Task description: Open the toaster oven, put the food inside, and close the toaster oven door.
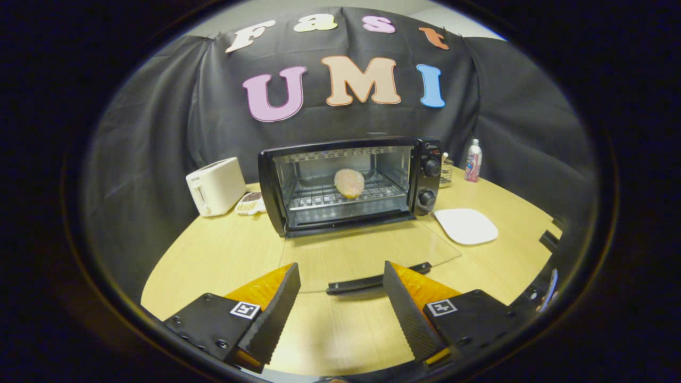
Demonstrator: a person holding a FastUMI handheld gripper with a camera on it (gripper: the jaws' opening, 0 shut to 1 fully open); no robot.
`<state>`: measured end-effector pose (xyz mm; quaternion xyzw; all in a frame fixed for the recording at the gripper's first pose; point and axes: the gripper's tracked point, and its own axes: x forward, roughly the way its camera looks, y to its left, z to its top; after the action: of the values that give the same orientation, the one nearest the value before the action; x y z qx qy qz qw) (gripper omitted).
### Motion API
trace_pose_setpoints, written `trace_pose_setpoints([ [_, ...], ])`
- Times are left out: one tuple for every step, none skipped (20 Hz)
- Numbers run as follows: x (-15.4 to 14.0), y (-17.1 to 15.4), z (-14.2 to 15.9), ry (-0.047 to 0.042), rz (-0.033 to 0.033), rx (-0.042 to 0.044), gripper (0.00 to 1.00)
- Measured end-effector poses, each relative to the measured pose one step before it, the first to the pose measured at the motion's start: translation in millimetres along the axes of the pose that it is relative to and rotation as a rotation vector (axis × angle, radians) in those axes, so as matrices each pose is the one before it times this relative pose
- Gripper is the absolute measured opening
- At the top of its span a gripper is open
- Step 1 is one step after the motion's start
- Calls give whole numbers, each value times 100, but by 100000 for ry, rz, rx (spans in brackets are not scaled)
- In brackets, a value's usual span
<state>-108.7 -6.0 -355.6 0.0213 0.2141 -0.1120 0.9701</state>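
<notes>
A black toaster oven point(425, 154) stands at the back of the round wooden table point(213, 255). Its glass door point(367, 250) lies folded down flat towards me, and the door's black handle point(372, 279) sits just ahead of my fingertips, level with the gap between them. A round pale bun point(349, 182) rests on the wire rack point(319, 198) inside the oven. My gripper point(340, 284) is open, its two black fingers point(276, 314) spread wide with nothing between them, hovering over the table in front of the door.
A white toaster point(215, 186) stands left of the oven, with a small patterned item point(251, 203) beside it. A white plate point(466, 225) lies right of the oven door. A bottle point(473, 160) and a small glass point(447, 173) stand behind the oven on the right.
</notes>
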Motion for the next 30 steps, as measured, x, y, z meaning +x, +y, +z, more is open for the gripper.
trace_pose_setpoints([
  [-457, -230, -649, 901, -217, -541, 98],
  [-340, -213, -728, 1129, -141, -79, 98],
  [-260, -237, -610, 1385, -302, 484, 98],
  [-285, 71, -682, 1408, 50, 524, 98],
  [-25, -61, -444, 1137, 109, 161, 98],
  [27, -174, -510, 1171, -439, 145, 98],
  [203, -71, -579, 1589, 161, 145, 98],
  [409, -32, -705, 1508, 386, 248, 98],
  [321, 40, -412, 1272, 497, 273, 98],
  [258, 250, -387, 1010, 617, 106, 98],
  [425, -22, -336, 863, 550, -20, 98],
  [554, -146, -204, 976, 194, -430, 98],
  [499, -49, -58, 587, -1, -613, 98],
  [535, -43, 60, 344, 124, -687, 98],
  [440, 157, -8, -9, 898, -907, 98],
  [372, -11, -116, -149, 871, -986, 98],
  [411, -49, -55, -166, 576, -1114, 98],
  [350, -58, -122, -12, 329, -1028, 98],
  [448, -119, -202, 266, 434, -911, 98],
  [500, 42, -144, 485, 1060, -395, 98],
  [376, 112, -58, 151, 590, -163, 98],
  [341, 47, 357, -1287, 762, -128, 98],
  [-60, 285, 195, 156, -76, -251, 98],
  [-28, -273, 114, 387, -981, -769, 98],
  [96, -297, -111, 557, -425, -146, 98],
  [-9, 48, 78, -123, 176, 536, 98],
  [28, 19, 136, -218, -57, 31, 97],
  [-233, -216, 470, -1256, -593, -876, 97],
  [-234, -344, 638, -2011, -949, -1145, 97],
  [-127, -182, 706, -1833, -285, -622, 97],
])
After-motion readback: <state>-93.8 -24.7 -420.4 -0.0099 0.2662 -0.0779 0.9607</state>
